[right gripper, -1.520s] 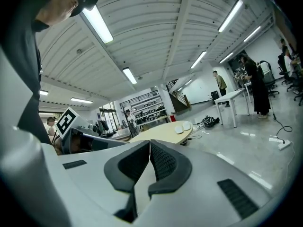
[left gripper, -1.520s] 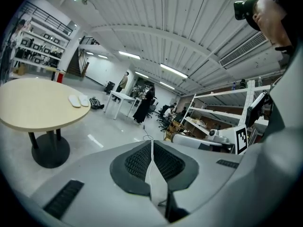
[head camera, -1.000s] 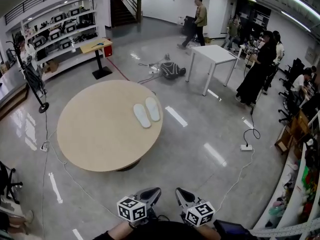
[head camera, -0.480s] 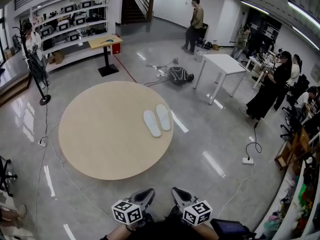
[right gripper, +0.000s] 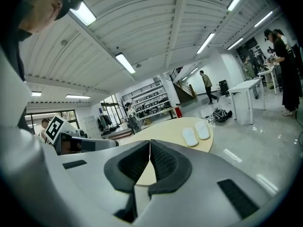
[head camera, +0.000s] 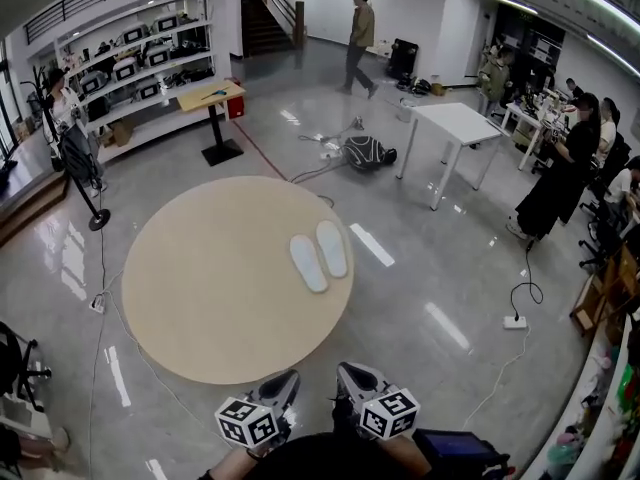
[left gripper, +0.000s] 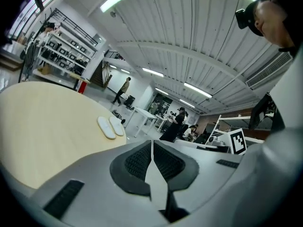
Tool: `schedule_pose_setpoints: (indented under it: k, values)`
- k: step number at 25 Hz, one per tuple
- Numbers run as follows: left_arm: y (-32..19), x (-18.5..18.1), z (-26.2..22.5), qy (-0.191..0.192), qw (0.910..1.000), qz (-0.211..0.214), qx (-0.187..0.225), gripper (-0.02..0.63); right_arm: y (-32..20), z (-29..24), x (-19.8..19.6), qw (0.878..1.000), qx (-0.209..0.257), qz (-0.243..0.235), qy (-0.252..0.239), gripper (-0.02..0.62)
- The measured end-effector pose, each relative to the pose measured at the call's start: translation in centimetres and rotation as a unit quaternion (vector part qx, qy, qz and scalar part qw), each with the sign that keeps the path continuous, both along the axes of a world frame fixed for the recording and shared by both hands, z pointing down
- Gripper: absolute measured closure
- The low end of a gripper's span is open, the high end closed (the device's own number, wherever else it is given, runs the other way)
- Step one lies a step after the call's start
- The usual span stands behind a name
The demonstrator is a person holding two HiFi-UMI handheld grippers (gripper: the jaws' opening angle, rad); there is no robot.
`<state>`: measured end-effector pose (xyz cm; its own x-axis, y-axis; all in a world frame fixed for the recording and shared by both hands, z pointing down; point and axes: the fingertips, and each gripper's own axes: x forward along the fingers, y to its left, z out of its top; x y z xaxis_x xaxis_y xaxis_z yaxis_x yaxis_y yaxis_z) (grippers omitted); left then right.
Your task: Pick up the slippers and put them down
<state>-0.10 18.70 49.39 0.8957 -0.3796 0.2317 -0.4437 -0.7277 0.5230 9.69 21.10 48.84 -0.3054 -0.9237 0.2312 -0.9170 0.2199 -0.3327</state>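
Slippers [head camera: 320,256] are a plain white pair: flat, long ovals with rounded ends, lying side by side and parallel. They look to be just about touching along their inner sides. They sit on the big round tan surface [head camera: 200,288], over on its right side and close to the rim, with the rest of the top bare wood colour.

Room-wise, there's glossy grey floor all the way round the surface. A thin cable [head camera: 120,328] trails along its left and near edge. A dark bag [head camera: 365,153] lies on the floor past the far edge, and a white table [head camera: 455,123] stands well off to the right of that. Shelving [head camera: 130,58] is far back on the left. A person [head camera: 360,28] is way back by the stairs.

The head view only catches the left claw [head camera: 285,383] and right claw [head camera: 350,376] low at the bottom, near the surface's near edge and well apart from the slippers. From up there the tips are hard to read. Each claw's own view sorts that out. The left claw [left gripper: 151,148] is pressed together with nothing in it, and the right claw [right gripper: 149,150] is the same. Both of those views look across the surface at the slippers from low down.
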Motion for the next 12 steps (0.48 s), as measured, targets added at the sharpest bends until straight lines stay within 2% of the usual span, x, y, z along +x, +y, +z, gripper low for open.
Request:
schedule_pose_setpoints:
  k: [8,12]
  values:
    - [-11.0,6.0,1.7,-0.029,0.9987,-0.041,0.005,0.577,-13.2,1.6,6.7,0.999,0.004,-0.033,-0.039,0.578]
    - [-17.0,9.7,2.9,-0.030,0.9969,-0.072,-0.014,0.577,-19.4,3.2,11.1,0.997,-0.012,-0.046,-0.055,0.578]
